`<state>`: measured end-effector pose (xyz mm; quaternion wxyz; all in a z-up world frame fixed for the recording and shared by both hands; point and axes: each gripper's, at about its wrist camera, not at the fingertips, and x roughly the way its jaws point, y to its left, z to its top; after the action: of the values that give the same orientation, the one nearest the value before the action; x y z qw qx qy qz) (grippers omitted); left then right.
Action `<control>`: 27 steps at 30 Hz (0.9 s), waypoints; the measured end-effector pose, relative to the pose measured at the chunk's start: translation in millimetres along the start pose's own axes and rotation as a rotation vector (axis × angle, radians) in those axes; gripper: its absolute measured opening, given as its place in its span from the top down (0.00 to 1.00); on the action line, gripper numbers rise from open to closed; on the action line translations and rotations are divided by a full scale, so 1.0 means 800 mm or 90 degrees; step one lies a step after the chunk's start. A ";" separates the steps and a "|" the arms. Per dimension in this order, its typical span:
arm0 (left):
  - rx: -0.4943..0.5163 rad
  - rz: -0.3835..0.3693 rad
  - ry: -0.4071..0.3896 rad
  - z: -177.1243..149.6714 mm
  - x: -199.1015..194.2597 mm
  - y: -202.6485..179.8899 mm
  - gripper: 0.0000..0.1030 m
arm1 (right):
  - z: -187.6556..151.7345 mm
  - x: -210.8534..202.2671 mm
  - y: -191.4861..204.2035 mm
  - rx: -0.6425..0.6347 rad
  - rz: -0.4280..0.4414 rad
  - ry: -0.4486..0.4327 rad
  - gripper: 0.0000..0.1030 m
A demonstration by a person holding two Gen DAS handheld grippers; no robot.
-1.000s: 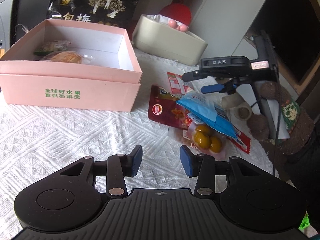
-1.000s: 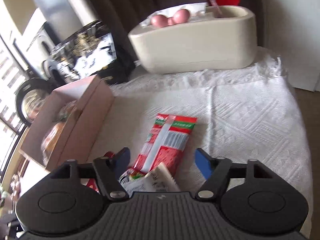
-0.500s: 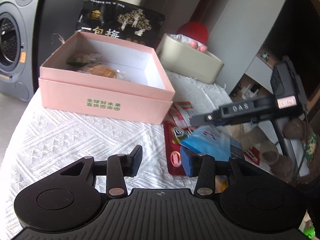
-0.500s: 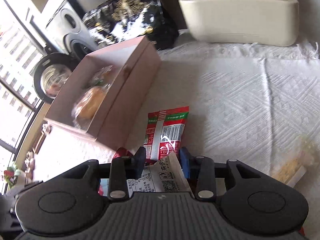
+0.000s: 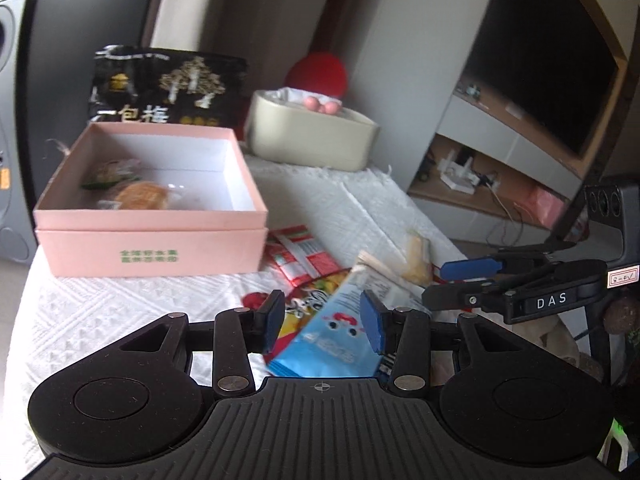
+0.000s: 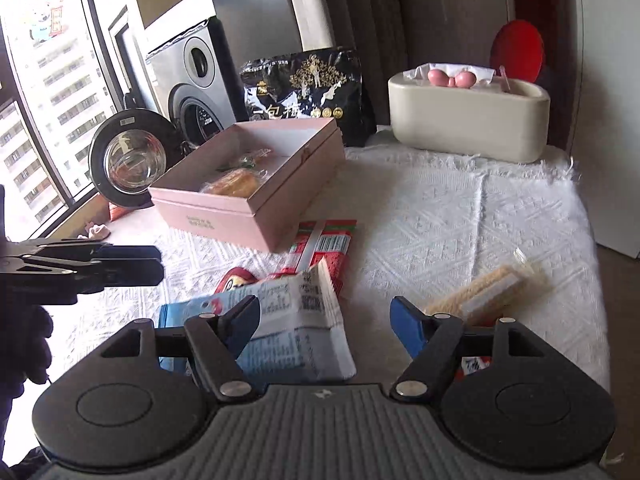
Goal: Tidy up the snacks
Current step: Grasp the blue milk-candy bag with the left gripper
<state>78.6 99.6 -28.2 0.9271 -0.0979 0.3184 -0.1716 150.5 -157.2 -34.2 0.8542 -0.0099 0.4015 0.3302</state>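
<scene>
An open pink box [image 5: 152, 236] [image 6: 256, 216] holds two wrapped snacks [image 5: 140, 196]. In front of it lies a pile: a blue packet [image 5: 332, 340] [image 6: 296, 324], a red striped packet [image 5: 300, 256] [image 6: 320, 248], a colourful packet [image 5: 312, 304] and a clear-wrapped wafer [image 6: 488, 292] [image 5: 416, 260]. My left gripper [image 5: 323, 322] is open, just above the blue packet, its jaws either side of it. My right gripper [image 6: 324, 324] is open over the blue packet's white end, nothing held; it shows at the right in the left wrist view [image 5: 468, 280].
A cream tub [image 5: 312, 140] [image 6: 468, 120] and a black snack bag [image 5: 168, 92] [image 6: 308, 88] stand at the back of the white cloth [image 6: 460, 216]. A speaker [image 6: 196, 80] and a round glass object [image 6: 132, 160] stand left. Shelves and a TV [image 5: 540, 80] are right.
My right gripper was shut on the blue packet half a second ago and has opened, and the packet lies on the pile. Both grippers pulled back; the left now sits over the blue packet.
</scene>
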 end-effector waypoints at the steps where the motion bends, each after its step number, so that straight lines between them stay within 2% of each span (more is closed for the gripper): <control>1: 0.009 -0.001 0.009 -0.003 0.007 -0.008 0.55 | -0.005 -0.001 0.000 0.004 0.001 0.003 0.30; 3: 0.025 -0.001 0.020 -0.007 0.014 -0.017 0.55 | -0.016 0.003 -0.003 0.032 0.021 0.014 0.31; 5: 0.028 0.003 0.030 -0.011 0.018 -0.018 0.55 | -0.022 0.011 -0.002 0.061 0.045 0.023 0.48; 6: 0.024 0.007 0.031 -0.013 0.018 -0.016 0.55 | -0.022 0.015 0.002 0.061 0.053 0.022 0.60; 8: 0.011 0.023 0.029 -0.016 0.012 -0.006 0.55 | -0.017 0.022 0.016 0.050 0.077 0.014 0.67; 16: -0.042 0.099 0.029 -0.039 -0.027 0.048 0.55 | 0.020 0.096 0.093 -0.002 0.152 0.037 0.72; 18: -0.034 0.117 0.033 -0.044 -0.037 0.055 0.55 | 0.028 0.114 0.108 -0.017 0.153 0.040 0.72; 21: 0.021 0.130 0.052 -0.050 -0.045 0.053 0.55 | 0.031 0.118 0.121 -0.047 0.117 0.025 0.69; 23: 0.060 0.141 0.076 -0.055 -0.043 0.048 0.55 | 0.028 0.110 0.123 -0.065 0.114 0.021 0.62; 25: 0.098 0.164 0.092 -0.062 -0.036 0.043 0.55 | 0.017 0.096 0.124 -0.101 0.080 0.010 0.41; 27: 0.130 0.179 0.092 -0.064 -0.031 0.036 0.55 | 0.000 0.081 0.125 -0.147 0.026 -0.002 0.37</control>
<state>35.7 132.1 -62.5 0.9218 0.0547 0.3756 -0.0786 122.8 -43.1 -54.0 0.8411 -0.0996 0.3596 0.3915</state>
